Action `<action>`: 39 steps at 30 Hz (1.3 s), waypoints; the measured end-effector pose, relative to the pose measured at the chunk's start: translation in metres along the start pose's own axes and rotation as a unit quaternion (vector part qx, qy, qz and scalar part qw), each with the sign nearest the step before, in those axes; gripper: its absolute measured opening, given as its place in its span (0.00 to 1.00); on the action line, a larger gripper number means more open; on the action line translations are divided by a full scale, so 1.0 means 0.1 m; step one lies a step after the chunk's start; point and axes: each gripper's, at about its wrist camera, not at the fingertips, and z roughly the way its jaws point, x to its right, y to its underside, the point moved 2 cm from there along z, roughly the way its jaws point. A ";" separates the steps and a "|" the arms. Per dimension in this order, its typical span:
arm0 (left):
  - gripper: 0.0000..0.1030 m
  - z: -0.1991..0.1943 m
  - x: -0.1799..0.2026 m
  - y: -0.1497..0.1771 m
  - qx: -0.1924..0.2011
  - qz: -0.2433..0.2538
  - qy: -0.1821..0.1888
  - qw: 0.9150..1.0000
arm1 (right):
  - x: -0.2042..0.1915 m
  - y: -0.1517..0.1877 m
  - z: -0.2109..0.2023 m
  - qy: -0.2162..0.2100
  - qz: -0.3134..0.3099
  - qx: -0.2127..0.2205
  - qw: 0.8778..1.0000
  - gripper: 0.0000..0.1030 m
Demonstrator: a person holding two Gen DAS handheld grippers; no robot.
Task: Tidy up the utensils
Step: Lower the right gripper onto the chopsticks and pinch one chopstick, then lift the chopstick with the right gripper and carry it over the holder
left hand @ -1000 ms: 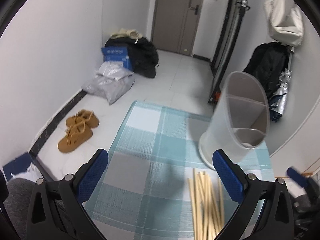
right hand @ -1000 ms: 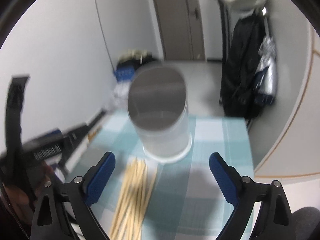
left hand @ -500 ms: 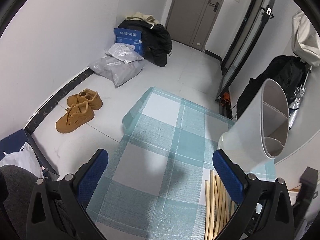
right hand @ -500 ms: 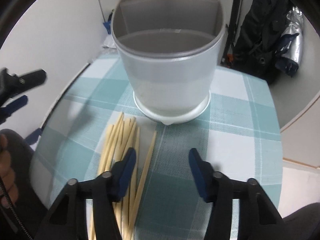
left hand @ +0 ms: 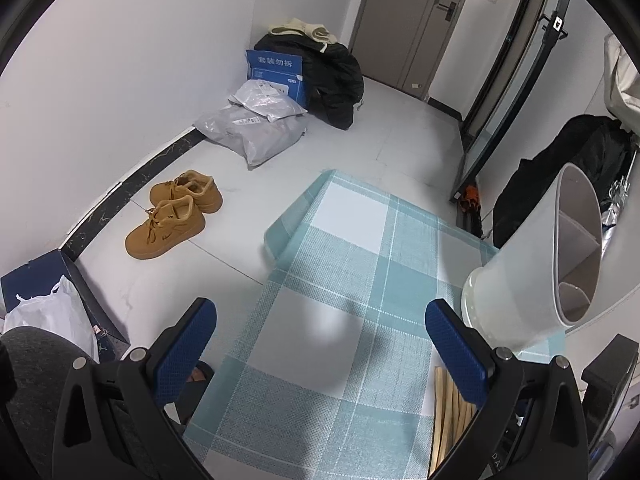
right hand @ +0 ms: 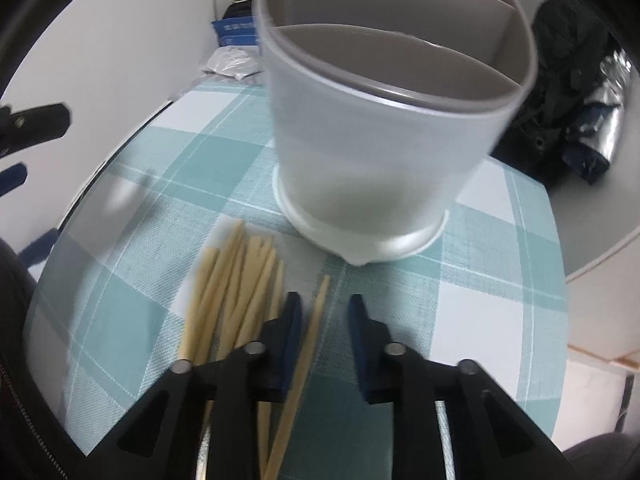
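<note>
The right gripper [right hand: 320,312], black-framed with blue pads, points steeply down at the table and its jaws have just been closing; one pale wooden chopstick [right hand: 310,340], lying a little apart from its fellows, runs up between them, close against the left pad with a gap to the right one, so it is straddled but apparently not yet pinched. Picking the stray stick looks deliberate, since it can be taken without dragging the rest. The loose bundle of pale wooden chopsticks [right hand: 236,284] lies fanned on the teal-and-white checked tablecloth [right hand: 168,184], tips toward the frosted white plastic utensil holder [right hand: 372,152], just short of its base. That holder stands upright just beyond the gripper, its grey interior split by partitions into compartments; the parts of these that show hold nothing, so sorting has probably barely begun. The left gripper [left hand: 320,344] hangs with jaws wide and nothing between them, to the holder's left over bare cloth, seemingly waiting. Tan shoes [left hand: 172,212] sit on the floor, well away from the holder.
</note>
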 end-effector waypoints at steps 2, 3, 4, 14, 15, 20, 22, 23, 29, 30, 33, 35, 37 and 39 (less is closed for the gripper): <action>0.99 0.04 0.01 0.02 -0.008 0.008 -0.006 1.000 | -0.02 0.02 -0.01 -0.010 0.004 -0.001 1.000 0.06; 0.99 0.04 0.01 0.03 -0.008 0.010 -0.013 1.000 | 0.00 0.03 -0.02 -0.013 0.008 -0.001 1.000 0.05; 0.99 0.05 0.02 0.04 -0.007 0.014 -0.020 1.000 | 0.02 0.04 -0.02 -0.020 0.014 -0.001 1.000 0.05; 0.99 0.24 0.26 0.31 -0.114 0.060 0.018 0.992 | 0.70 0.13 -0.34 -0.108 0.141 0.052 0.983 0.04; 0.99 0.24 0.29 0.34 -0.119 0.068 0.015 0.990 | 0.77 0.14 -0.38 -0.119 0.153 0.058 0.979 0.04; 0.99 0.27 0.46 0.48 -0.140 0.105 0.000 0.985 | 1.00 0.25 -0.63 -0.161 0.178 0.102 0.965 0.04; 0.99 0.28 0.49 0.51 -0.144 0.114 -0.010 0.983 | 1.06 0.19 -0.72 -0.175 0.189 0.110 0.960 0.04; 0.99 0.29 0.50 0.53 -0.147 0.118 -0.013 0.982 | 1.14 0.22 -0.76 -0.184 0.198 0.115 0.956 0.04; 0.99 0.41 0.53 0.59 -0.179 0.125 -0.024 0.976 | 1.27 0.28 -0.89 -0.214 0.230 0.150 0.938 0.04; 0.99 0.42 0.55 0.59 -0.176 0.129 -0.029 0.975 | 1.28 0.31 -0.90 -0.215 0.231 0.155 0.936 0.04; 0.98 0.43 0.58 0.58 -0.178 0.128 -0.035 0.975 | 1.36 0.32 -0.92 -0.216 0.231 0.167 0.934 0.04; 0.98 0.45 0.60 0.59 -0.176 0.135 -0.053 0.974 | 1.41 0.32 -0.91 -0.218 0.236 0.174 0.931 0.04; 0.96 0.45 0.60 0.59 -0.174 0.133 -0.052 0.974 | 1.45 0.33 -0.90 -0.220 0.243 0.176 0.928 0.04; 0.90 0.46 0.62 0.58 -0.172 0.132 -0.052 0.975 | 1.48 0.35 -0.90 -0.220 0.247 0.178 0.927 0.04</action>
